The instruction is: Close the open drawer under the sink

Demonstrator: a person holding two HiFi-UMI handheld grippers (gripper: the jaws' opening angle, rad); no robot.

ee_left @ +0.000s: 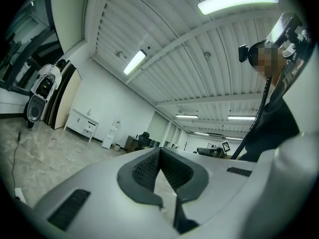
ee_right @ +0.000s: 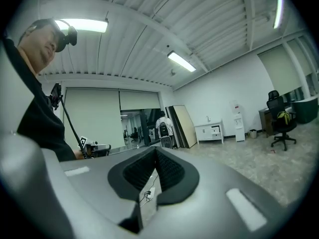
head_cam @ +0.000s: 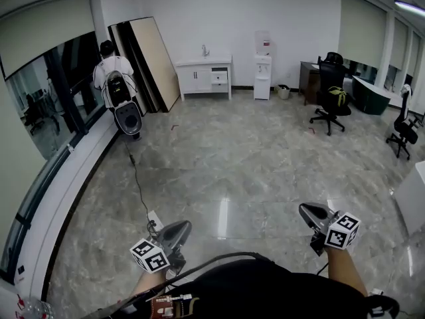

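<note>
The left hand-held gripper [head_cam: 184, 225] and the right hand-held gripper [head_cam: 305, 209] are nearest. Both are clenched on nothing, jaws tip to tip, and both are well apart from the sink cabinet [head_cam: 199, 80]. A glossy stone floor [head_cam: 239, 151] stretches between them and the cabinet, and a cable [head_cam: 136, 178] trails along its left side. The open drawer [head_cam: 219, 78] juts from the cabinet's right half, by the far wall. Left of the cabinet lean boards [head_cam: 151, 58], and a person [head_cam: 111, 75] stands beyond them. Right of the cabinet is a water dispenser [head_cam: 263, 72], and farther right an office chair [head_cam: 330, 95].
</note>
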